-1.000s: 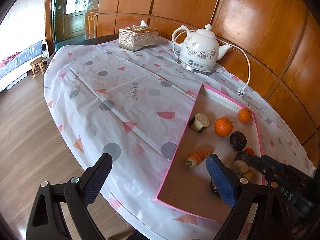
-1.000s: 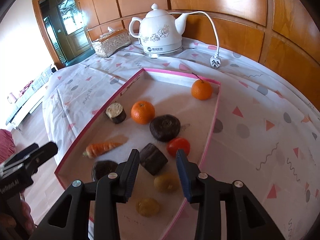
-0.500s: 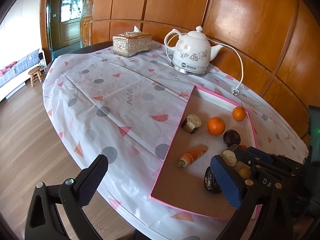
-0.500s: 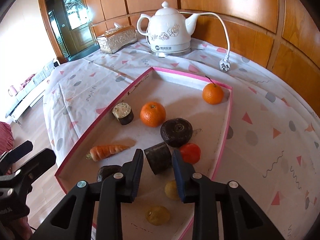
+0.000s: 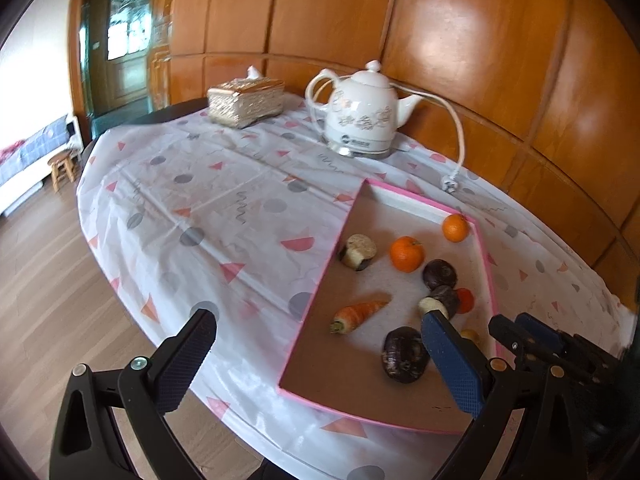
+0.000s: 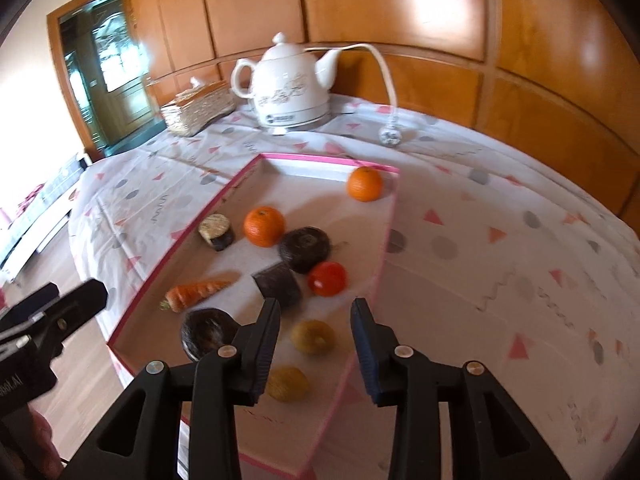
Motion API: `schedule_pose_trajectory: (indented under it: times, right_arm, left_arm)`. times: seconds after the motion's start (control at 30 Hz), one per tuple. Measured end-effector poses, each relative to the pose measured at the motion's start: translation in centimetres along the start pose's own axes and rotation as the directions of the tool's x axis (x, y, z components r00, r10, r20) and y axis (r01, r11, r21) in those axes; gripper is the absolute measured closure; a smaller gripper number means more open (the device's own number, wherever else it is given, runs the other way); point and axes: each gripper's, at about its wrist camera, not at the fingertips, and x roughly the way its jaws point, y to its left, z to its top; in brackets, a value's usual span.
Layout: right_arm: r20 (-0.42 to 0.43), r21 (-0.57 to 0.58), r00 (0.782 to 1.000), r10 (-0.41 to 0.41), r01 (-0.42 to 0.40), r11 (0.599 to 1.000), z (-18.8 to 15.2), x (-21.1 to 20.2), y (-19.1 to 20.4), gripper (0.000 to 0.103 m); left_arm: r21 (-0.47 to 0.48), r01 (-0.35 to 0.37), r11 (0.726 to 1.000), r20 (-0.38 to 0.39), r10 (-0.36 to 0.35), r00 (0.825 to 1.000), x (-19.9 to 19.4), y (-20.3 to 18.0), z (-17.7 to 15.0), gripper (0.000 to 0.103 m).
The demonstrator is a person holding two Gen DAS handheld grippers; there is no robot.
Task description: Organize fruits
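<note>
Left claw spread wide and empty over the near desk edge, gripping nothing, clear of the pink-rimmed tray where all the fruit lies. Right claw also parted and empty, hovering low above the near end of the tray with a yellowish fruit showing between the tips, a second yellowish one just nearer, a dark cut chunk and a red tomato close beyond. Likely trouble: closing off-centre and squirting the round fruit sideways into its neighbours, or catching the thin tray wall on the right and dragging the whole tray across the slick cloth.
</note>
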Motion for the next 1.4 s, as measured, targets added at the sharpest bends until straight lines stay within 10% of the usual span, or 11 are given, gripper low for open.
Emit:
schedule_pose_trajectory:
  times: [0.4, 0.8, 1.4]
  right_arm:
    - [0.067, 0.068, 0.983, -0.171, 0.167, 0.984, -2.7, -2.9, -2.4, 0.066]
    - [0.083, 0.067, 0.981, -0.176, 0.171, 0.983, -3.5, -3.5, -2.9, 0.066]
    - [0.100, 0.027, 0.979, -0.178, 0.176, 0.984, -3.2, -3.6, -1.9, 0.066]
  left_arm:
    - [0.127, 0.069, 0.989, 0.088, -0.080, 0.993, -2.5, -3.6, 0.5, 0.000]
    - [0.168, -0.042, 0.985, 0.153, 0.016, 0.988, -2.7, -4.5, 0.3, 0.000]
    - [0.163, -0.018, 0.986, 0.129, -0.003, 0.992, -2.3, -4.4, 0.0, 0.000]
